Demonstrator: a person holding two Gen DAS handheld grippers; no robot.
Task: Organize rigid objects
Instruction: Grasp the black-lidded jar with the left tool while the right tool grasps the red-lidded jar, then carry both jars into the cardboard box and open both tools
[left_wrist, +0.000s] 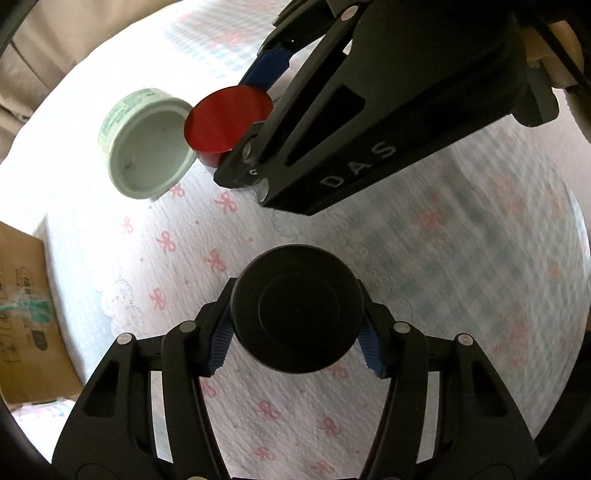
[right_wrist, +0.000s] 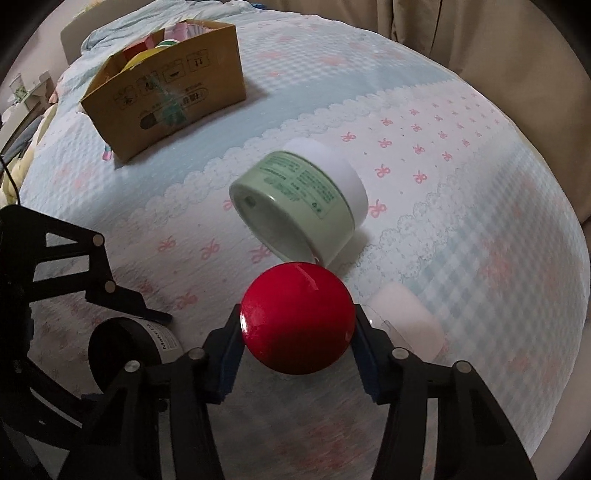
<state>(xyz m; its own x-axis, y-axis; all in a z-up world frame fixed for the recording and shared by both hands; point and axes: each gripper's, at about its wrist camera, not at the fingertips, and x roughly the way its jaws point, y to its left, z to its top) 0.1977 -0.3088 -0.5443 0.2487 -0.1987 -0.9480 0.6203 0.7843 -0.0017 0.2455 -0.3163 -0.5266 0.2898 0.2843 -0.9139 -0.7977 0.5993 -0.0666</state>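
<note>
The black round jar (left_wrist: 297, 310) stands on the bedspread (left_wrist: 461, 277), clamped at its sides between the blue pads of the left gripper (left_wrist: 297, 341), whose jaws are drawn in narrow around it. This gripper points steeply down at the bed. In the right wrist view the same jar (right_wrist: 125, 345) shows at lower left with a white label on its side, under the left gripper's linkage.

The red round jar (right_wrist: 297, 317) sits between the blue pads of the right gripper (right_wrist: 297, 356), jaws narrow and pressing its two sides, also aimed steeply downward. From the left wrist camera the red jar (left_wrist: 229, 120) lies across from the black one, with the right gripper (left_wrist: 255, 110) reaching in from upper right.

Just beside the red jar, touching or nearly so, a green jar with a white lid (right_wrist: 303, 206) lies on its side. A pale pink block (right_wrist: 406, 321) lies near the right gripper. A cardboard box (right_wrist: 166, 88) holding colourful things stands well apart on the bed.
</note>
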